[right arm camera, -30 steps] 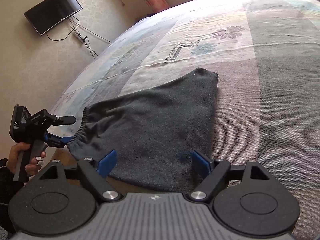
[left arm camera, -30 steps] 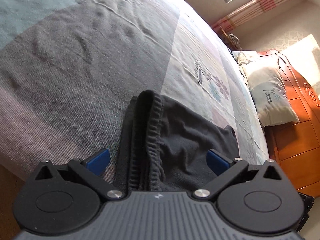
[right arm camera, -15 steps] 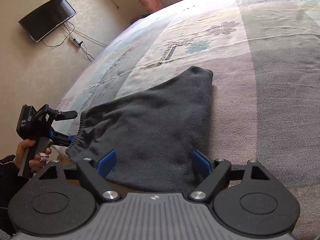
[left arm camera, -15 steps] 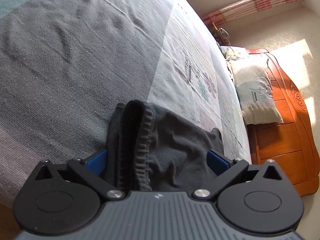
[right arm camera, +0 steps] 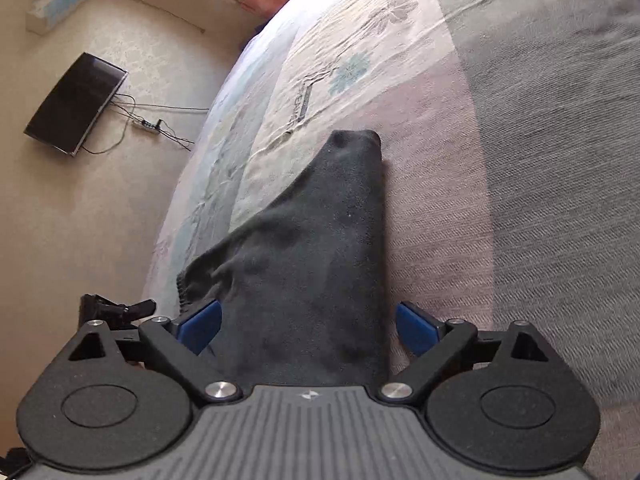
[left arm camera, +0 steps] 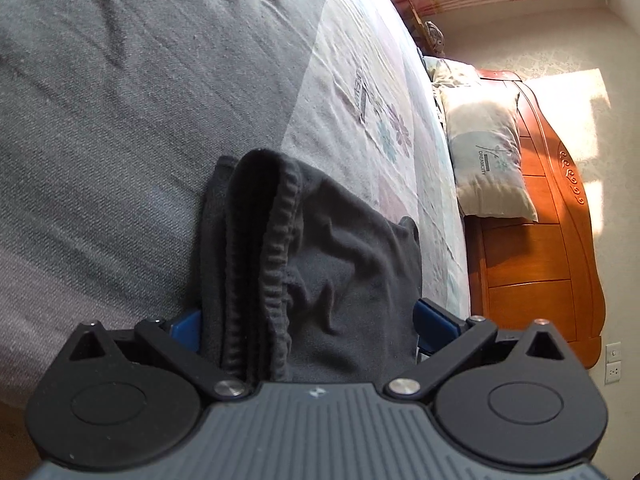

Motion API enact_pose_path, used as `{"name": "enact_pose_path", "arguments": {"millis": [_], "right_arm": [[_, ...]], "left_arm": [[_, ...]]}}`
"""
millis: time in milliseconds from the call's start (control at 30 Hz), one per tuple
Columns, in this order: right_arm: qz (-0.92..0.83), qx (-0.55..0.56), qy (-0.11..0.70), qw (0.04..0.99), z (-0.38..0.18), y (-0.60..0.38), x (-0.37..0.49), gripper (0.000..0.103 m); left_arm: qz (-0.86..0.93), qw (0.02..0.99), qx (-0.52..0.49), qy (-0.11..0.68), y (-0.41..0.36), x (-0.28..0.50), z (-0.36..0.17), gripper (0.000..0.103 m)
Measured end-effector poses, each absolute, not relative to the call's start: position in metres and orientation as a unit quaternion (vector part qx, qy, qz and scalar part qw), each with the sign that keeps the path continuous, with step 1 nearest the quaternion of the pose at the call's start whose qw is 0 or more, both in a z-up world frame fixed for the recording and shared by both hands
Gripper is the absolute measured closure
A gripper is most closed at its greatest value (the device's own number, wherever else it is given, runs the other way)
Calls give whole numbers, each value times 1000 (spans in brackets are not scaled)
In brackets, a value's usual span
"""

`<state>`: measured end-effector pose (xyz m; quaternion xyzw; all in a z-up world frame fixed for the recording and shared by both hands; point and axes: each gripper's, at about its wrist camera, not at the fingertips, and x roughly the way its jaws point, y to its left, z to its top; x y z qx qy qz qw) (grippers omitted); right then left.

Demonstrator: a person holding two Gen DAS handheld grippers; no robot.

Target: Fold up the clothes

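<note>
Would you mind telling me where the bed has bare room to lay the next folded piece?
The wide grey band of the bedspread right of the dark garment is bare, as is the flowered stretch beyond its far tip. Toward the pillow and headboard it is crowded.

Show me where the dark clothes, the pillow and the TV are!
dark clothes (right arm camera: 320, 280): right wrist view, middle of the folded fabric.
pillow (left arm camera: 486, 152): left wrist view, middle of its printed face.
TV (right arm camera: 76, 102): right wrist view, centre of the black screen.
</note>
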<state>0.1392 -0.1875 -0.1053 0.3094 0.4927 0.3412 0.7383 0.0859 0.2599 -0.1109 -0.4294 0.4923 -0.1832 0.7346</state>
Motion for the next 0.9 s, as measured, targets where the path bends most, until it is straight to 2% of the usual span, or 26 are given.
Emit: {"name": "enact_pose_path", "arguments": {"millis": [267,500,900], "right_arm": [[367,353,505,697,-113,-162,187,0],[396,330,537,668,-111,-167,166,0],[411,345,520,665,-111,-156,182,0]], "left_arm": [[-187,721,-429,510,257,99,-115,1],[-197,714,-440,507,258,83,-121,1],[-219,716,-452,485,252,97,-127,1]]}}
